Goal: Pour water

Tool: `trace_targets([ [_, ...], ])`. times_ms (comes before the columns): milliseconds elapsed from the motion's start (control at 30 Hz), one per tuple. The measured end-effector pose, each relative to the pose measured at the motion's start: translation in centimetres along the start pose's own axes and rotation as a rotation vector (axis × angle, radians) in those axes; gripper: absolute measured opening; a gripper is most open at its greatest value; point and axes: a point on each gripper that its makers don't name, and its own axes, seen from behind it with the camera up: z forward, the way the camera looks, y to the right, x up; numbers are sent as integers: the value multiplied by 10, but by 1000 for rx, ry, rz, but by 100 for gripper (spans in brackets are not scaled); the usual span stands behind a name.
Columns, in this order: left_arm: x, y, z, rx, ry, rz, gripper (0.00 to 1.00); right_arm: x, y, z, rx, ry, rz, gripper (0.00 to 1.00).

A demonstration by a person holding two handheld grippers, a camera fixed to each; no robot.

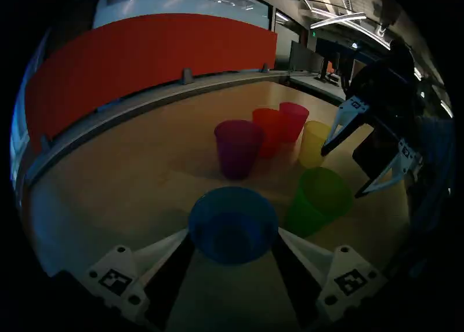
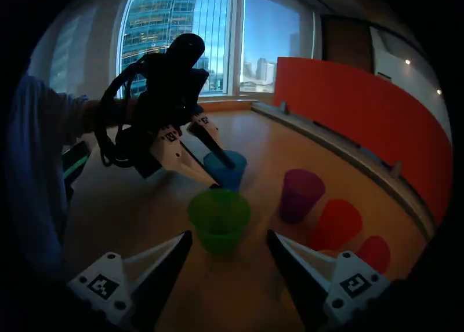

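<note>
1. Blue cup (image 1: 233,225) stood upright between the two fingers of the left gripper (image 1: 233,232). Both fingers pressed against its sides, so the gripper was closed on the cup at cup width.
2. The blue cup was out on the open middle of the bench (image 1: 133,181), well away from the far edge that ran below a red screen (image 1: 145,54). It could not be told whether the cup rested on the bench or was lifted. No water could be made out inside it.
3. The right gripper (image 2: 228,234) was spread wide and held nothing. A green cup (image 2: 219,219) stood just ahead of its fingertips, apart from both.
4. Beyond the blue cup stood a purple cup (image 1: 238,146), a red cup (image 1: 268,129), a pink cup (image 1: 293,119) and a yellow cup (image 1: 314,142), clustered close together.
5. Judged from this, the grasp was made and the pour had not begun, since the cup was level.
6. The next move probably called for carrying the blue cup over a receiving cup, likely the green one as the nearest. The rim would then need tipping slowly over that cup's mouth. The light cups might slide or topple if knocked.
</note>
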Motion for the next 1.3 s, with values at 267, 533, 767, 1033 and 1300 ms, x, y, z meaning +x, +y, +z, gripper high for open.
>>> trace_targets([
  [267, 2, 0, 0, -2, 8, -4, 84, -2, -4, 18, 14, -9, -4, 99],
  [533, 13, -2, -8, -3, 45, -21, 84, 0, -9, 34, 31, -4, -3, 99],
  [767, 27, -5, -19, 5, 95, -35, 85, 2, -11, 44, 35, 3, -8, 99],
  [1033, 40, -10, -34, 34, 139, -19, 84, 4, -13, 51, 37, 9, -12, 99],
  [1300, 46, -11, -44, 42, 161, -22, 84, 2, -13, 52, 30, -3, 1, 93],
])
